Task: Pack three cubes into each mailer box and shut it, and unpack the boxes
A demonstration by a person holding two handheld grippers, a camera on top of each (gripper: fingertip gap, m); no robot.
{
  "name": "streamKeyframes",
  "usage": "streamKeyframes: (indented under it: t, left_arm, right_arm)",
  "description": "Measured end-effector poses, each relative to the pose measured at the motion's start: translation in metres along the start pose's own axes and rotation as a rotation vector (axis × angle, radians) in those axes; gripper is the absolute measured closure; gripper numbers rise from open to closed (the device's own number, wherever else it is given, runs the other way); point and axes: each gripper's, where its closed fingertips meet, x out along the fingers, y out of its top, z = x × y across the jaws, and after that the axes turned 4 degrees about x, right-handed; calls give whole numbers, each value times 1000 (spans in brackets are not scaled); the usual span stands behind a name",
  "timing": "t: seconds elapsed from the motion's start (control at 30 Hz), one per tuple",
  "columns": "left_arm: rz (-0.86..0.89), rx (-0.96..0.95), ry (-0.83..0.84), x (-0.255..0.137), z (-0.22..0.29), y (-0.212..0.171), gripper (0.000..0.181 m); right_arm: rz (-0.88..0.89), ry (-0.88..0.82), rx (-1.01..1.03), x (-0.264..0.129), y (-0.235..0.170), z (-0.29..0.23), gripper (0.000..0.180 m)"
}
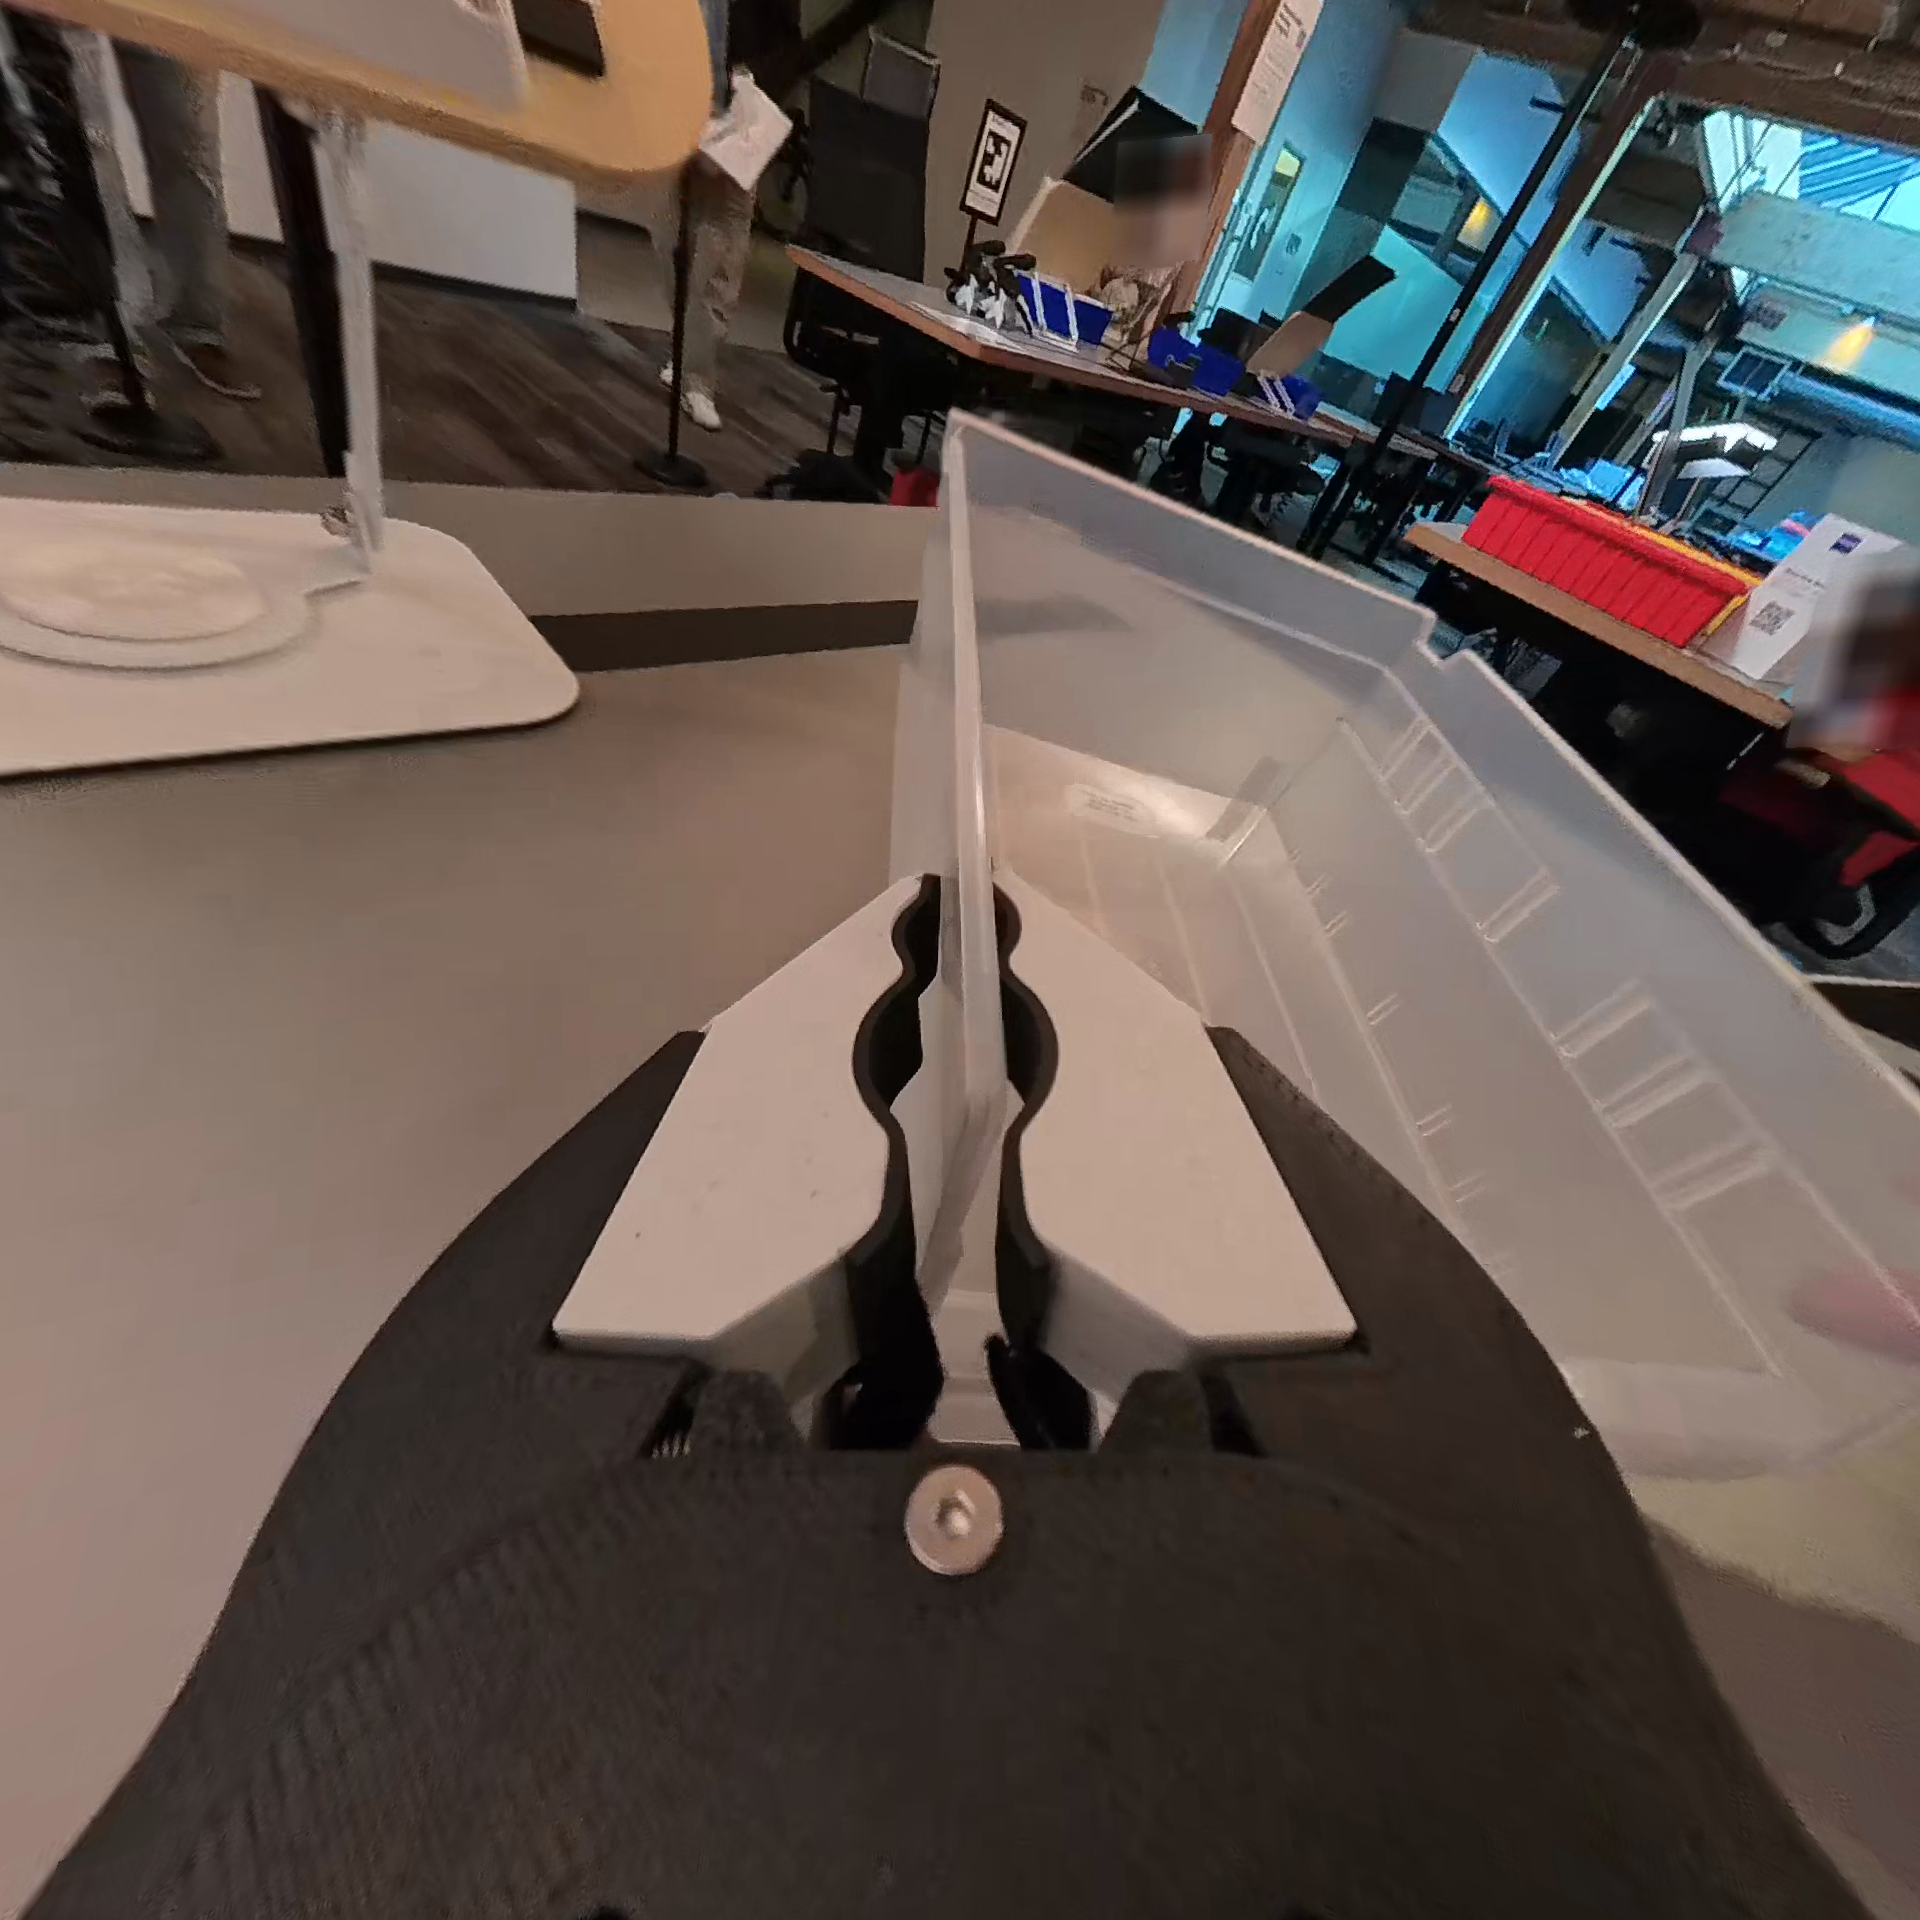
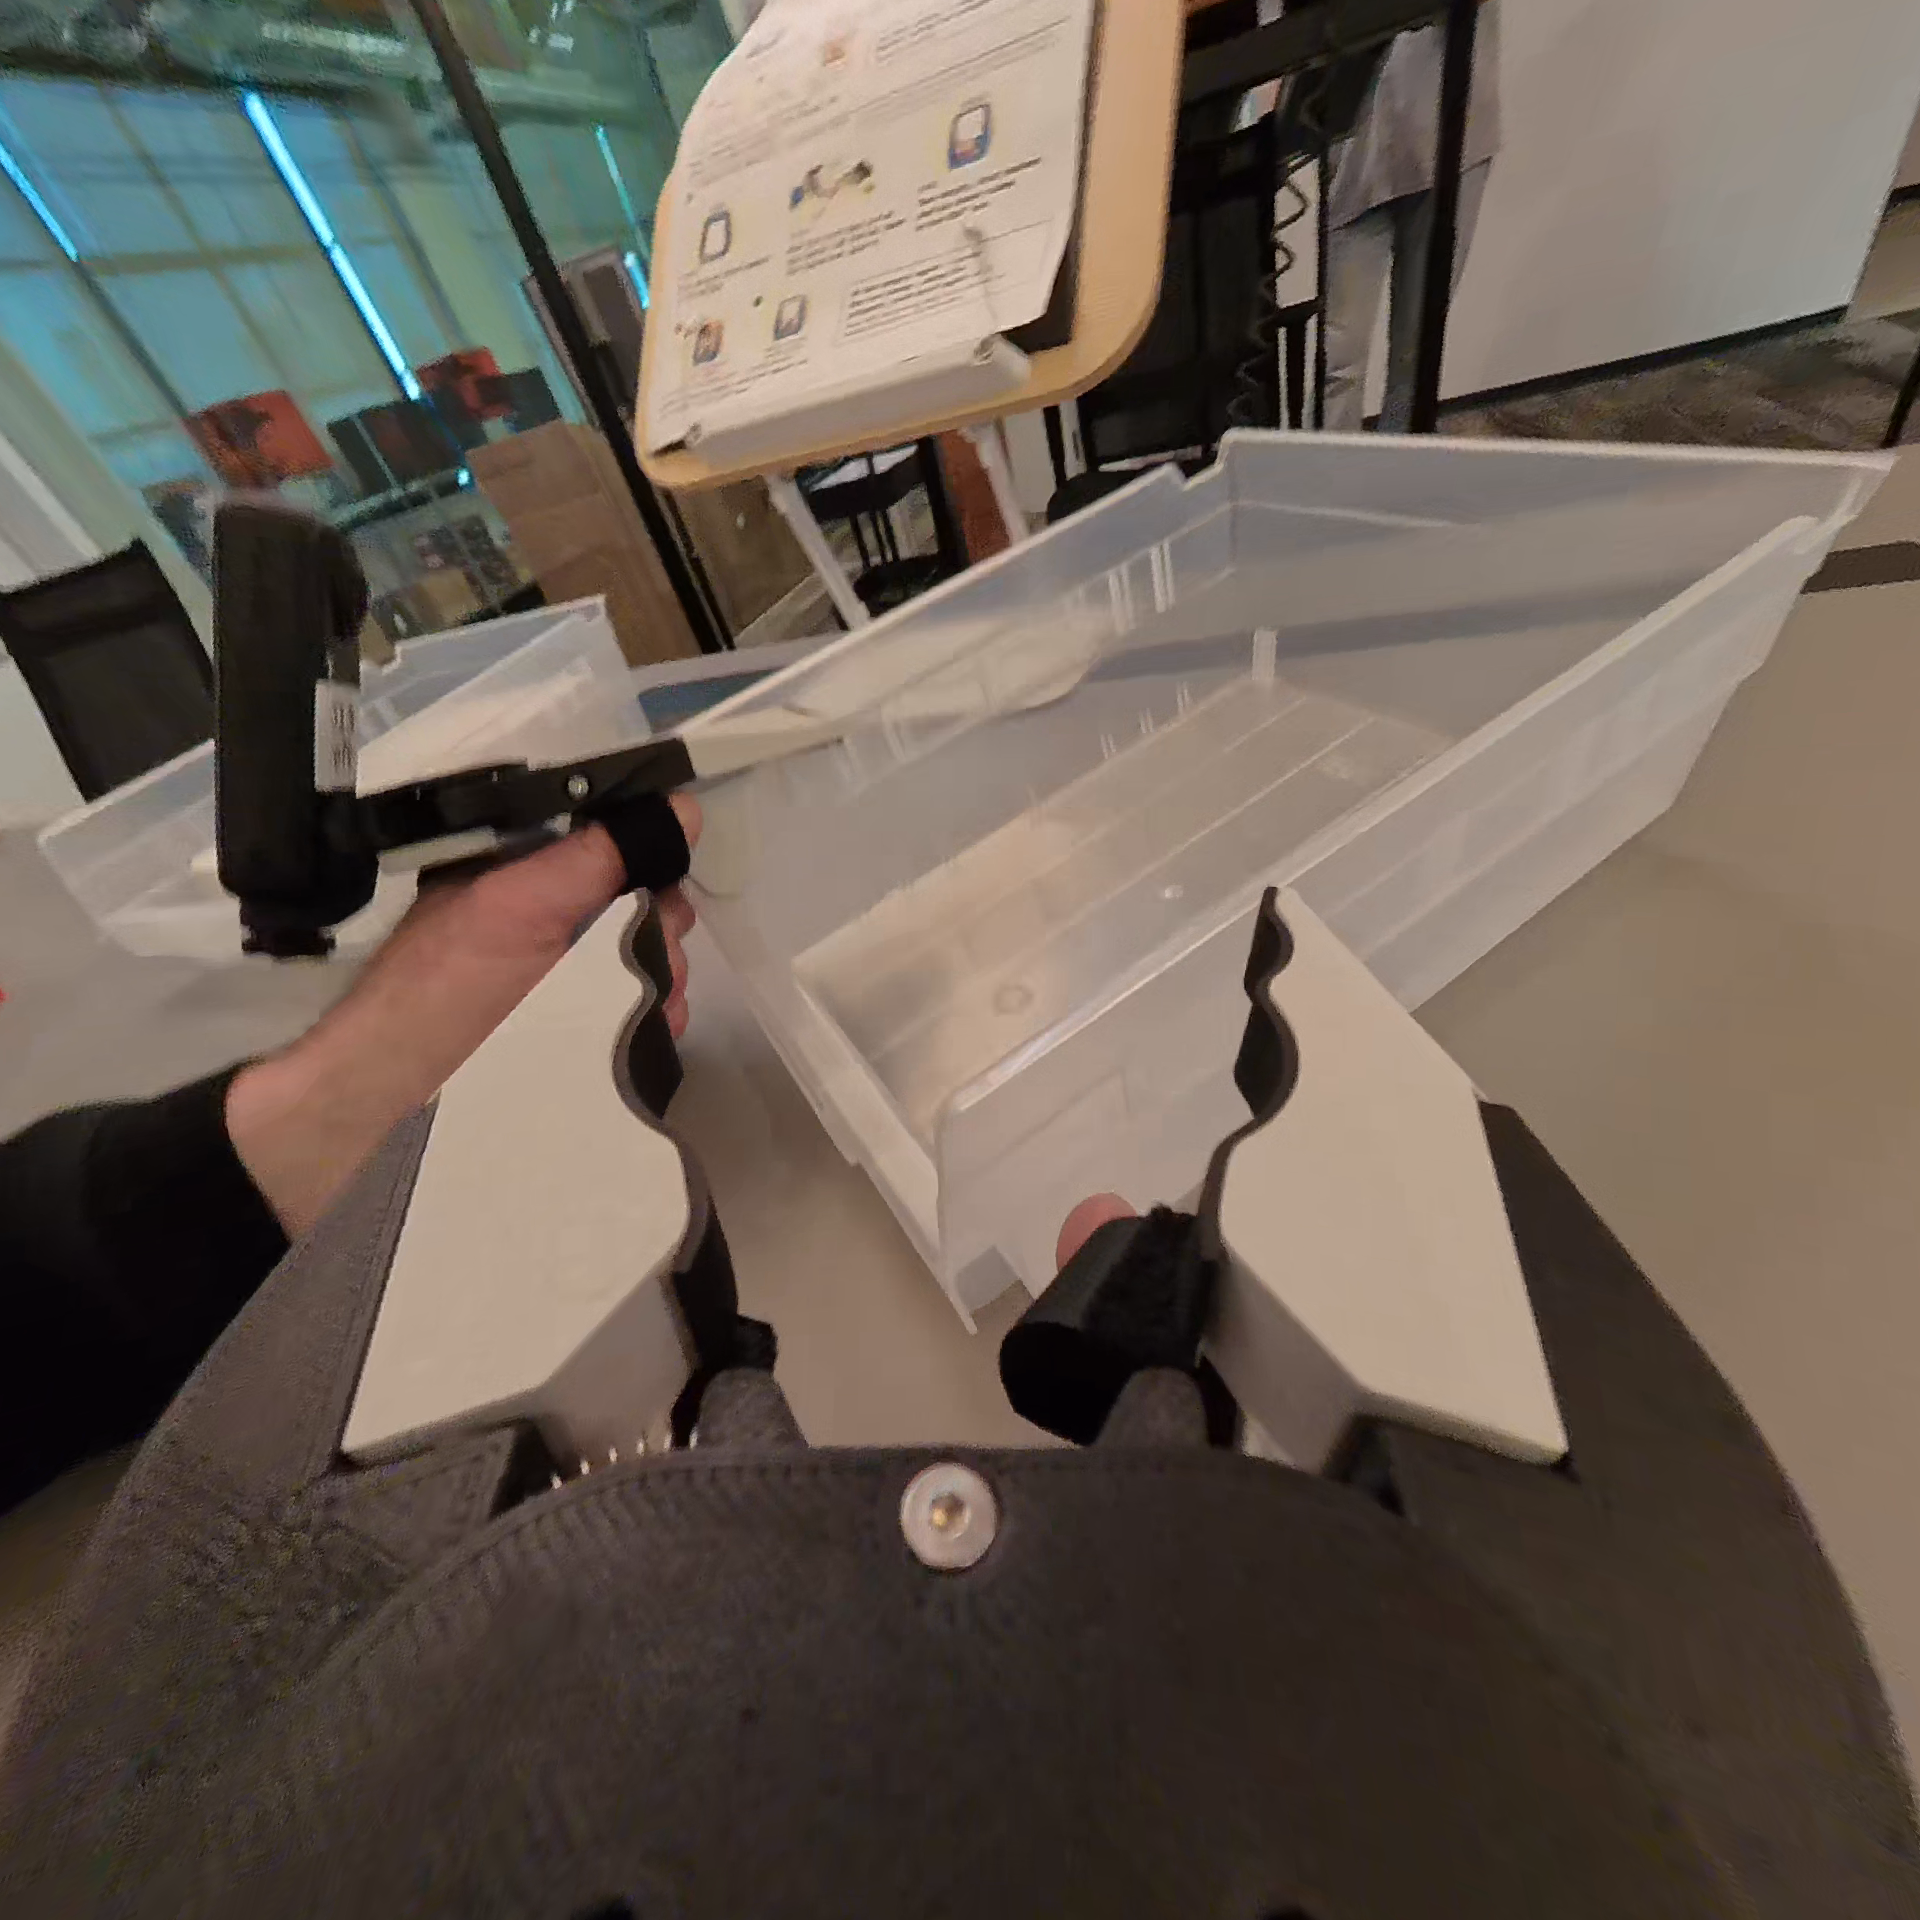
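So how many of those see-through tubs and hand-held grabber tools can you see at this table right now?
Clear plastic bins: 2, the nearer bin, clamped by its side wall, and the farther bin behind it.
Grippers: 2, the left gripper, shut on the nearer bin, and the right gripper, open.
Total: 4

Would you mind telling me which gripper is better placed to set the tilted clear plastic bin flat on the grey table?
Left, probably. The left gripper is shut on the side wall of the clear plastic bin, holding it tilted above the grey table. The right gripper is open, gripping nothing.
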Motion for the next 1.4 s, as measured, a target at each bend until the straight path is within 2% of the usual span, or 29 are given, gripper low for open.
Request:
streamKeyframes:
  t: [0.13,0.3,0.43,0.6,0.77,0.9,1.1,1.2,1.33,1.4]
  left_arm:
    - [-39,-3,-33,19,23,-7,164]
    - [-27,-34,-115,39,62,-9,133]
    - [-33,-41,-178,58,92,-12,130]
    - [3,-139,-272,86,129,-9,112]
    - [17,-179,-309,119,155,-7,107]
    - [26,-217,-346,142,167,-4,104]
    - [50,-248,-368,173,165,6,93]
    - [66,-251,-356,182,154,11,92]
    - [97,-274,-354,181,139,18,90]
    - [132,-263,-336,174,129,25,88]
  right_arm:
    - [31,-63,28,5,16,39,73]
    - [32,-143,-77,10,36,96,97]
    - [35,-255,-115,11,57,155,106]
    - [21,-379,-197,23,76,218,100]
    - [73,-473,-222,36,99,277,96]
    - [92,-478,-231,52,114,314,91]
    - [32,-456,-260,73,109,340,92]
    - [21,-433,-332,81,102,336,100]
    - [10,-428,-369,83,99,329,98]
    - [19,-471,-378,74,105,330,89]
